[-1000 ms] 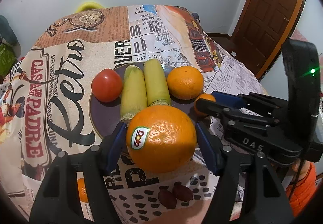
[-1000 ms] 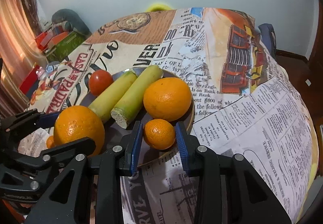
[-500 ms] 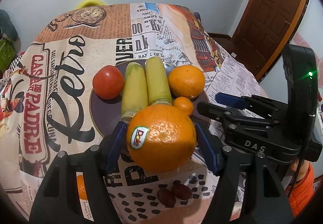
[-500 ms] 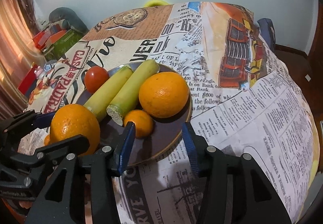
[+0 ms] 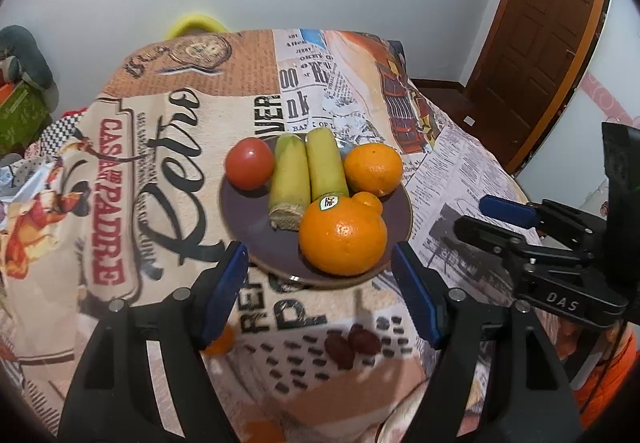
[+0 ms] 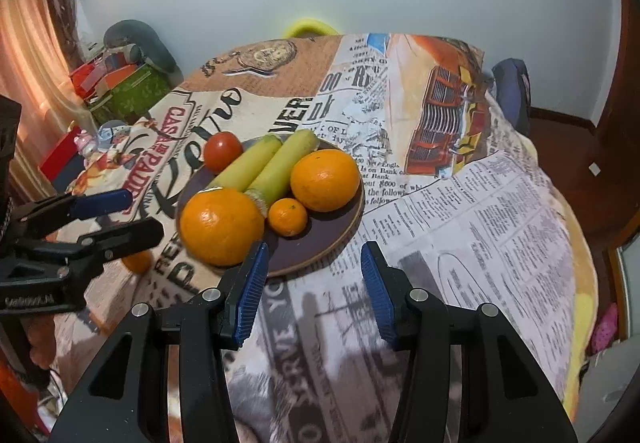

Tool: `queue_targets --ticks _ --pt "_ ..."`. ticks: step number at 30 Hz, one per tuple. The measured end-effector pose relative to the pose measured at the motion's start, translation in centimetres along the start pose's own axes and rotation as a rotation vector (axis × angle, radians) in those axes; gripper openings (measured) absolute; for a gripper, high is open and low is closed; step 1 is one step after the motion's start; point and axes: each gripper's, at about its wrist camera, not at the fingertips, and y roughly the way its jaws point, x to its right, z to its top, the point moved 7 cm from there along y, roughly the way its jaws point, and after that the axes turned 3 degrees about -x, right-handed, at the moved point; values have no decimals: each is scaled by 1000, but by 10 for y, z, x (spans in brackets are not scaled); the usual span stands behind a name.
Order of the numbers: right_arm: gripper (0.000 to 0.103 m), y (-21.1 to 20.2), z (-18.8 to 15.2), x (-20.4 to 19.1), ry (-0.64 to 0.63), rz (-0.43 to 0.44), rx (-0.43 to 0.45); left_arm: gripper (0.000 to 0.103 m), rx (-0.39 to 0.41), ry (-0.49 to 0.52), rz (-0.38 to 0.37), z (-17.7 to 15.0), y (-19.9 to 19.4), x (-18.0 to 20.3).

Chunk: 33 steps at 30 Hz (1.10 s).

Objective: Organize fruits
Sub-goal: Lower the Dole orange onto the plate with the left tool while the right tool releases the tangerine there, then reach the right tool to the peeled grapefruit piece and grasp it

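Note:
A dark plate [image 5: 256,235] [image 6: 340,227] on the printed tablecloth holds a tomato [image 5: 249,163] [image 6: 222,151], two green-yellow stalks [image 5: 290,179] [image 6: 256,165], a large orange with a sticker [image 5: 343,235] [image 6: 220,229], a second orange [image 5: 373,169] [image 6: 325,180] and a small mandarin [image 5: 369,201] [image 6: 287,217]. My left gripper [image 5: 320,291] [image 6: 108,213] is open and empty, just in front of the plate. My right gripper [image 6: 314,291] [image 5: 488,217] is open and empty, in front of the plate's right side.
Another small mandarin [image 5: 219,341] [image 6: 137,261] and two dark red dates [image 5: 352,345] lie on the cloth near the front edge. Boxes and clutter [image 6: 120,83] stand left of the table. A wooden door [image 5: 540,23] is at the right.
My left gripper opened, left the large orange on the plate and pulled back. My right gripper released the small mandarin on the plate, opened wide and also drew back.

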Motion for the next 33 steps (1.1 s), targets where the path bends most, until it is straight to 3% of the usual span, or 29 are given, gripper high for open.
queue_targets --ticks 14,16,26,33 --pt "45 -43 -45 -38 -52 -2 -8 74 53 -17 85 -41 -81 -22" --pt "51 -46 -53 -42 -56 1 -17 74 55 -14 98 -51 -89 -24" --pt "58 -43 -84 -53 -68 0 -89 78 18 -48 101 -93 -98 -35" --pt "61 -22 -104 -64 -119 19 -186 78 -1 -76 78 -103 -94 -37"
